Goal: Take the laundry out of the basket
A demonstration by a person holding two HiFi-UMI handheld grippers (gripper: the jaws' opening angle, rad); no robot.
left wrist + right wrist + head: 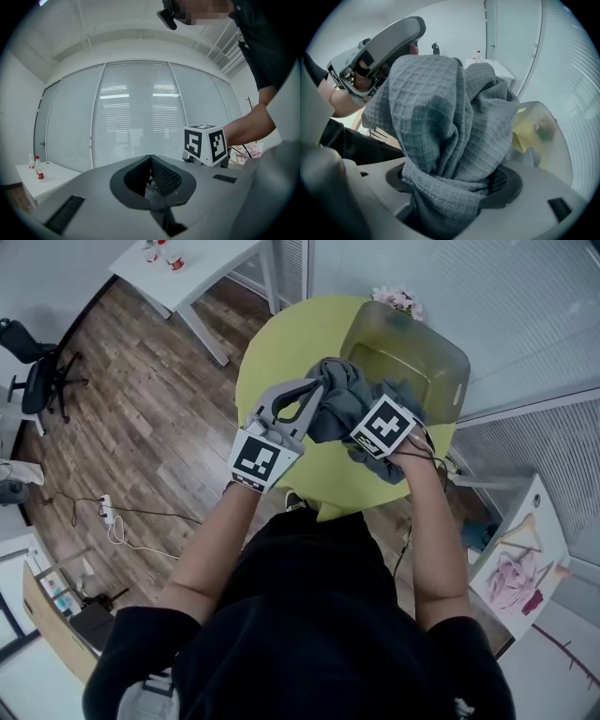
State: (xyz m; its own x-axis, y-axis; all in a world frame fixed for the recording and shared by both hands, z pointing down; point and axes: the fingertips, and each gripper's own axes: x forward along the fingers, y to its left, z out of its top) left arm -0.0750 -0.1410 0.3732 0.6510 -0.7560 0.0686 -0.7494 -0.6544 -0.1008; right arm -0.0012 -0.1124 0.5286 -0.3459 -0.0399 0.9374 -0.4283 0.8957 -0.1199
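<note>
A grey waffle-weave cloth (342, 404) hangs bunched between my two grippers above the round yellow-green table (281, 343). My right gripper (454, 183) is shut on a thick bundle of the cloth (440, 117), which fills that view; its marker cube (382, 426) sits over the cloth. My left gripper (317, 390) meets the cloth's raised top edge. In its own view the left gripper (151, 176) points up at the windows, jaws together with a small grey fold pinched low between the pads. The translucent basket (450, 362) stands just behind, with more grey fabric inside.
A pink object (398, 299) lies at the table's far edge behind the basket. A white side table (187, 263) with bottles stands far left. An office chair (37, 371) and cables (112, 517) are on the wooden floor. Pink clothes (525, 577) lie at the right.
</note>
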